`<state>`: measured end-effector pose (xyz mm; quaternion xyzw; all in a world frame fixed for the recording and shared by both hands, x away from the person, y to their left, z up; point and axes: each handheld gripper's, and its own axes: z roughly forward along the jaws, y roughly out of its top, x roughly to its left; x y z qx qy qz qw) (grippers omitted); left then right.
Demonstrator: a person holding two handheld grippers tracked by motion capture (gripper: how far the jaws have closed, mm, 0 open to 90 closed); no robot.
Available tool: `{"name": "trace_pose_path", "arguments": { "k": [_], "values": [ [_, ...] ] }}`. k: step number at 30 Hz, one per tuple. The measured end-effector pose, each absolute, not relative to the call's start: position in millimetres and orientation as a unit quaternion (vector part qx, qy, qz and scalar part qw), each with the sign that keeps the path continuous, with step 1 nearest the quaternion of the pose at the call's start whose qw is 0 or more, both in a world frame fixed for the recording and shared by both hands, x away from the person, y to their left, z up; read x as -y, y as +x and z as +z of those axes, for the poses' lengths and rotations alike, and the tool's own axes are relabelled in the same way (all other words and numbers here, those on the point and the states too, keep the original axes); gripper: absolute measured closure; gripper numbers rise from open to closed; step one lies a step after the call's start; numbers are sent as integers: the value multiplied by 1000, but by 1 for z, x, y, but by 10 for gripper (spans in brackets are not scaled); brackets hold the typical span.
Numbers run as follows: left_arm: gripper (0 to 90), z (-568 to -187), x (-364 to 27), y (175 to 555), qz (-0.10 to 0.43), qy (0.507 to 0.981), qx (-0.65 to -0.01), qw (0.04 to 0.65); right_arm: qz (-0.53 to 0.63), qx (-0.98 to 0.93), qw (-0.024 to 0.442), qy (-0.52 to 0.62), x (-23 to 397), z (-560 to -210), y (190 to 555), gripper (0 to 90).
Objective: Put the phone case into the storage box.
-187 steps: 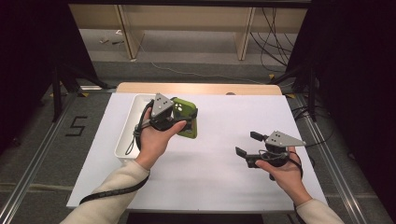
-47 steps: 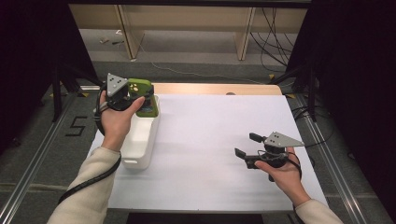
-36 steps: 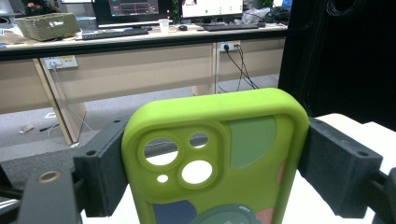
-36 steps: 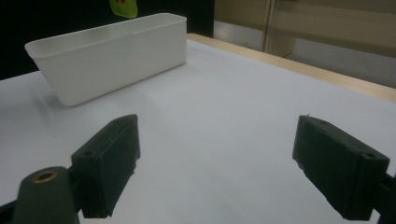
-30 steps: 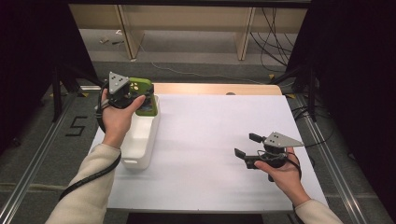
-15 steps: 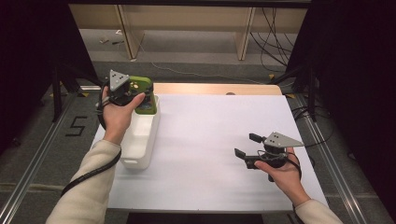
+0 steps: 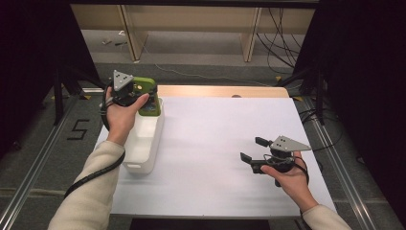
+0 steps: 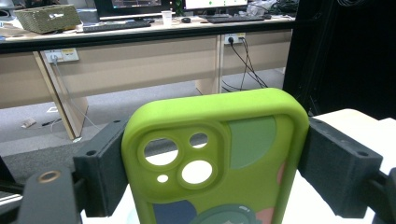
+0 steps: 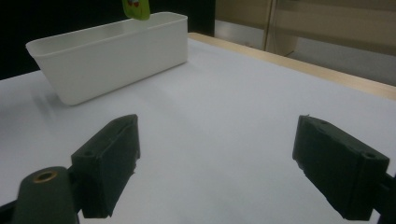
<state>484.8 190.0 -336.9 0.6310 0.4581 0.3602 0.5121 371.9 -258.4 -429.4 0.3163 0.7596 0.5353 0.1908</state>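
We note the green phone case (image 8: 212, 163) clamped across its width between the jaws of the left gripper (image 7: 139, 93); both pads press on its side edges, camera cut-outs facing the gripper's own camera. The case is held just above the far end of the white bin (image 7: 143, 143); in the right gripper view its lower end (image 9: 136, 8) shows at the bin's far rim (image 9: 107, 32). Whether it touches the rim we cannot tell.

Key relation: the case is already in the gripper, its long axis in line with the jaws and pointing away from the hand, while the bin's opening lies directly below and runs back toward the person along the left edge of the white worktop (image 7: 215, 139). We judge the coming move to be a short lowering into the far end of the bin, followed by release.

The bin is long and narrow, so the case should go in with its length kept along the bin or tipped end-first; its far wall sits near the worktop's far left corner, leaving little margin beyond.

The right gripper (image 7: 253, 149) hangs near the near right corner, jaws spread wide with nothing between them, well apart from the bin. The worktop between is bare, so the left hand is by far the nearer.
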Motion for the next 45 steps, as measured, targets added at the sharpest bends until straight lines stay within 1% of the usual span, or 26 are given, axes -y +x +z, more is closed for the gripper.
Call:
{"name": "trace_pose_path", "arguments": {
  "k": [45],
  "values": [
    [164, -342, -197, 512, 354, 635, -469, 501, 537, -758, 190, 316, 258, -430, 372, 159]
  ]
}}
